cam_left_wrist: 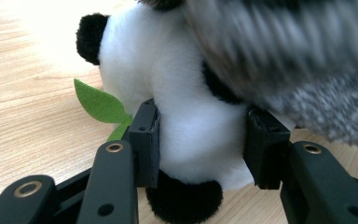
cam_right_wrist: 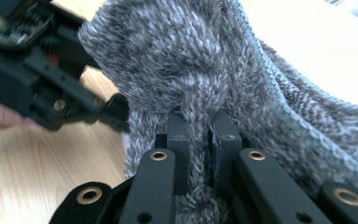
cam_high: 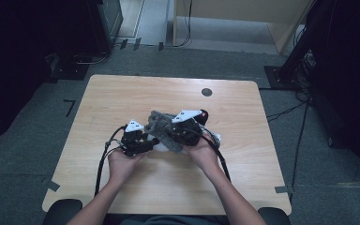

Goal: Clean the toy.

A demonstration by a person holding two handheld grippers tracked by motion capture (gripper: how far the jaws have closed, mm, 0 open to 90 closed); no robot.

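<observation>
A black-and-white plush panda (cam_left_wrist: 186, 107) with a green felt leaf (cam_left_wrist: 100, 103) sits on the wooden table (cam_high: 122, 93). My left gripper (cam_left_wrist: 200, 140) is shut on its white body, one pad pressing each side. A grey fuzzy knitted cloth (cam_right_wrist: 205, 70) hangs over the panda from above. My right gripper (cam_right_wrist: 198, 140) is shut on a fold of that cloth, pinched thin between the pads. In the high view the left gripper (cam_high: 143, 143) and right gripper (cam_high: 180, 131) meet at the table's middle, with the cloth (cam_high: 161, 124) draped between them and the panda mostly hidden.
A small dark round disc (cam_high: 206, 92) lies near the table's far edge. In the right gripper view the left gripper's black body (cam_right_wrist: 37, 70) and a hand (cam_right_wrist: 0, 114) are close at the left. Cables (cam_high: 104, 159) trail off both grippers toward the near edge.
</observation>
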